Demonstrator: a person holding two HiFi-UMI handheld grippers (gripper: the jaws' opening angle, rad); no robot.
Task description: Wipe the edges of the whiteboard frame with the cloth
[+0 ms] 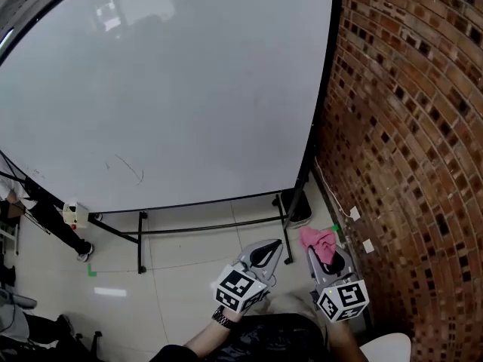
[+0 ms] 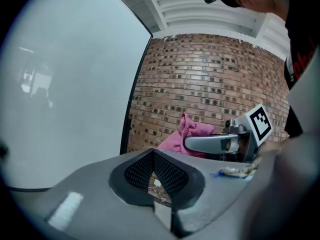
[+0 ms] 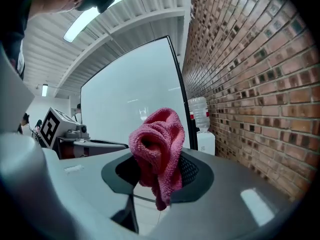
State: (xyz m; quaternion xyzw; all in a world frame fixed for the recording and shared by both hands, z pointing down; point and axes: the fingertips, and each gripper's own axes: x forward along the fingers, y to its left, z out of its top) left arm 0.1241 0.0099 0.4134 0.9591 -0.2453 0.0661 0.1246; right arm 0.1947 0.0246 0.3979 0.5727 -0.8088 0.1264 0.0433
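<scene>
Head view: whiteboard [image 1: 166,89] fills 9 to 12 o'clock, its black frame [image 1: 315,123] descending at 1 o'clock. At 5 o'clock my right gripper [image 1: 323,261] is clamped on the cloth [image 1: 317,240], which bunches past the jaw tips. My left gripper [image 1: 266,253], at 6 o'clock, has its jaws together on nothing. I judge the cloth light, soft and floppy (apt to fold on a thin edge), so a grip low on the bunch, leaving free fabric, suits wiping.
</scene>
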